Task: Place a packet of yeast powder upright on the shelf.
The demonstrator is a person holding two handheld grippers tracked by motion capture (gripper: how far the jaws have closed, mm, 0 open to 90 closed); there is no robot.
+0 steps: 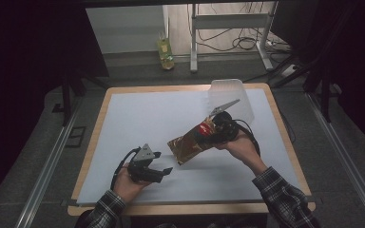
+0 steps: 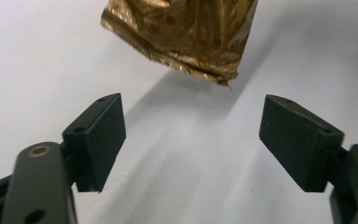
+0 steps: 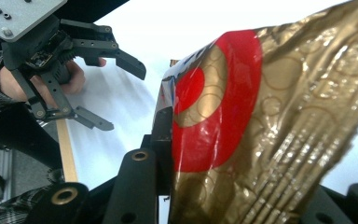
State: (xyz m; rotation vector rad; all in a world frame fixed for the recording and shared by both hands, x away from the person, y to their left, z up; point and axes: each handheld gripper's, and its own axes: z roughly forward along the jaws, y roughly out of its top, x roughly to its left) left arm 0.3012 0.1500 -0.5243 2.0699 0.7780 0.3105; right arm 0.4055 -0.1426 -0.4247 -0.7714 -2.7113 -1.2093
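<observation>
High view: right gripper (image 1: 214,132) clamps one end of a gold foil bag (image 1: 188,145), held above the white mat (image 1: 138,123) right of its middle, the bag's free end slanting down toward the left gripper (image 1: 159,164); the right jaws are mostly hidden by bag and hand. Left gripper near the mat's front edge, jaws spread, nothing between them. A clear tub (image 1: 230,97) at the mat's far right corner, its base behind the right gripper. Left gripper view: both pads wide apart over the mat; bag's crimped lower edge hangs beyond them, top cut off. Right gripper view: bag fills the gap between the jaws, red disc showing, lettering unreadable; right pad hidden behind foil.
</observation>
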